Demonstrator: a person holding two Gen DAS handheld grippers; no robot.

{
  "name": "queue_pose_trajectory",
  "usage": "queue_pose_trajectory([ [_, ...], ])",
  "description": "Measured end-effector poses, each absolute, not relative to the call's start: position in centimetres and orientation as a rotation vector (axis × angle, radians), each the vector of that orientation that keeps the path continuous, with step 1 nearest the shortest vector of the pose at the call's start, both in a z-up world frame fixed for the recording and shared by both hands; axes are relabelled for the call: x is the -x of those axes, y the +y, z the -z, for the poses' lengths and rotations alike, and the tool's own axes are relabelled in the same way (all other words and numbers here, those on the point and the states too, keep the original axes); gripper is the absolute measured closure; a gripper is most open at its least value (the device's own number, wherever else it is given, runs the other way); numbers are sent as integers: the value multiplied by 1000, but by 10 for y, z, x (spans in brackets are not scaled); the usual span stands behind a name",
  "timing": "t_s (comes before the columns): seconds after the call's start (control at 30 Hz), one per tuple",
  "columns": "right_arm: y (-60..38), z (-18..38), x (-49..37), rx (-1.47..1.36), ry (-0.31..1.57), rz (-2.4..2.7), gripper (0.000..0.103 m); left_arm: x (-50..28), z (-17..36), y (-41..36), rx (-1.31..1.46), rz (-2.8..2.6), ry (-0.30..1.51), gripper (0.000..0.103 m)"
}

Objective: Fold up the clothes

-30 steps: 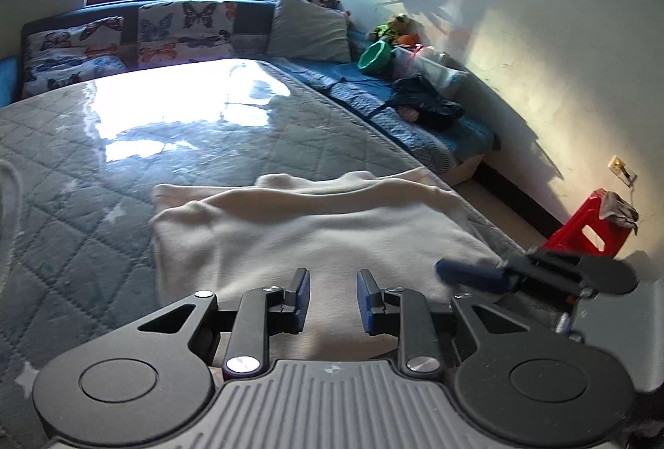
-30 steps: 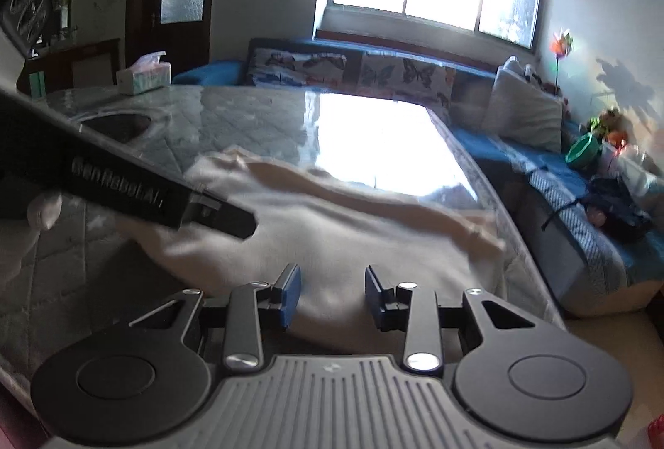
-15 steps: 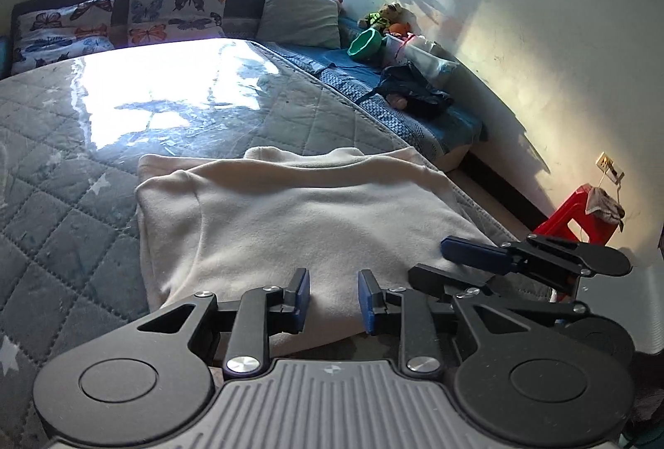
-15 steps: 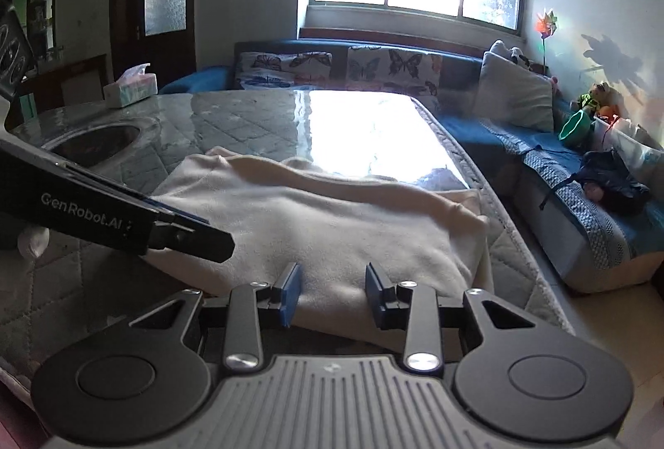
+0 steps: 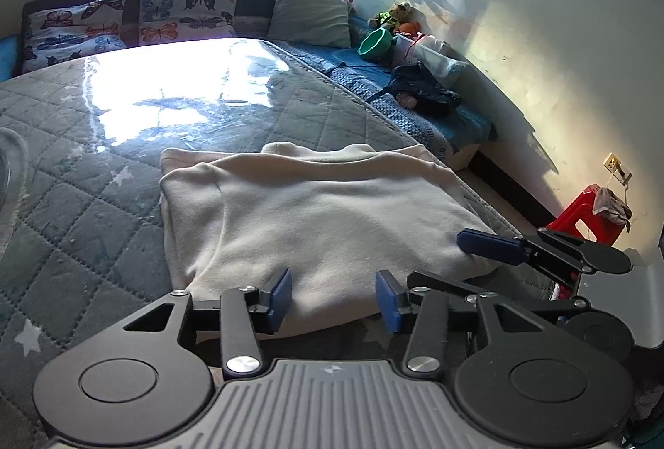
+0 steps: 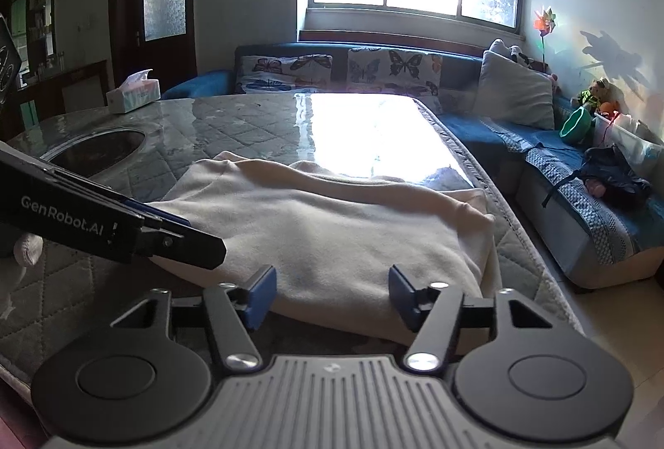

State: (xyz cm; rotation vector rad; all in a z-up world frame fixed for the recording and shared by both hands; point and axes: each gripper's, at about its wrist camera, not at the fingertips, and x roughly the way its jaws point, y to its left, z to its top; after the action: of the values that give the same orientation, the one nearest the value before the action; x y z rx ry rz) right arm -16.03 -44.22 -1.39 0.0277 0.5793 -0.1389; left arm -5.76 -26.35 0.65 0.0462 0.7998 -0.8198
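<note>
A cream garment [image 5: 315, 208] lies folded into a rough rectangle on the quilted worktop [image 5: 83, 158], near the worktop's edge on the sofa side. Its layers are stacked, with a lower layer showing past the top one along the far edge and at the corner toward the sofa [image 6: 581, 175].

The left tool [image 5: 332, 297] hangs just in front of the garment's near edge with its blue pads set wide apart and nothing between them. The right tool [image 6: 328, 295] sits at the same edge, beside the left one on the sofa side, also spread wide and holding nothing. Each tool shows in the other's view: the right one at the garment's near corner, the left one across its opposite near corner.

Beyond the garment the worktop shines with window glare. A tissue box [image 6: 133, 92] stands at the worktop's far corner, well apart from the garment. Butterfly cushions [image 5: 124, 17] line the sofa behind the worktop, and a red stool [image 5: 581, 216] stands by the wall.
</note>
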Motion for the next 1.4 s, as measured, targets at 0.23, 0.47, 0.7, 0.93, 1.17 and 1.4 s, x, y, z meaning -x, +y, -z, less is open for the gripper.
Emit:
queue_pose_trajectory([
  [0.23, -439, 11, 163, -38, 577, 146, 30, 64, -9, -258, -63, 805, 789, 41],
  [0.47, -438, 9, 169, -65, 570, 163, 18, 69, -11, -251, -67, 805, 783, 33],
  [0.7, -432, 5, 175, -75, 563, 176, 3, 76, -12, -241, -74, 779, 772, 22],
  [0.93, -431, 7, 178, -116, 583, 190, 0, 76, -9, -227, -79, 707, 779, 13],
  [1.17, -436, 10, 179, -187, 609, 200, 0, 76, -5, -215, -67, 656, 805, 6],
  [1.4, -431, 11, 177, -200, 634, 212, 0, 81, -1, -213, -72, 636, 827, 4],
])
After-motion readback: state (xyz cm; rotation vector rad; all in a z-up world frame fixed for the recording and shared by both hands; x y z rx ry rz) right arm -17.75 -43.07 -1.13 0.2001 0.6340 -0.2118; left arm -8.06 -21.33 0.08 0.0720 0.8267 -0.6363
